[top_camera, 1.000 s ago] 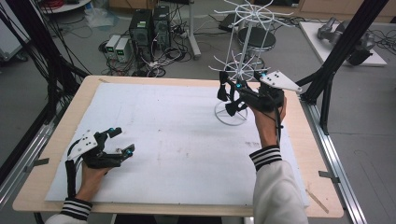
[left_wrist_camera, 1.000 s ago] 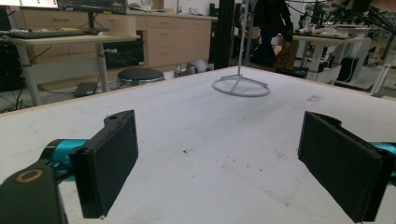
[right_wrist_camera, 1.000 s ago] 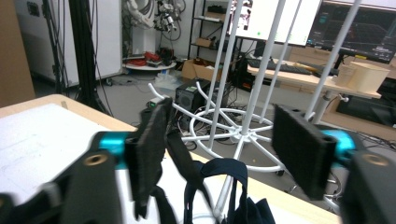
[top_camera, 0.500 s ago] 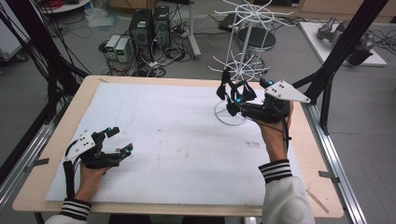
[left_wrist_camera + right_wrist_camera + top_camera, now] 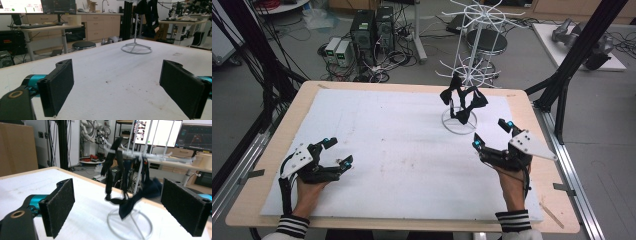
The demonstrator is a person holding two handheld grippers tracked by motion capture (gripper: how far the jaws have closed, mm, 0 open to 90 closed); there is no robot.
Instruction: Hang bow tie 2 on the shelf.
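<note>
**Bow ties hanging on the rack, both grippers backed off and empty**

The table [image 5: 532, 165], covered with a white sheet, is carrying a white wire display rack [image 5: 475, 47] near its far right corner, its ring base [image 5: 459, 126] sitting on the sheet. Black bow ties [image 5: 464, 100] are hanging from the rack's lower arms, their straps looped over the wire and the bows dangling just above the base ring. In the right gripper view one bow is showing blurred, so it may be swinging.

If you are going in for a bow tie again, you are probably best served by letting it settle, then approaching level with the bow, not the strap. Pinch the bow's knot squarely between the pads, and lift up and outward along the wire arm so the strap slides off the tip instead of snagging. The rack looks light; a sideways tug could tip it, so be pulling gently.

Your right gripper [image 5: 492, 135] is sitting near the right edge, close to the rack and pointing at it, jaws spread wide, holding and touching nothing. Your left gripper [image 5: 338, 151] is resting near the near left corner, well apart from the rack, jaws likewise spread wide and empty.
</note>
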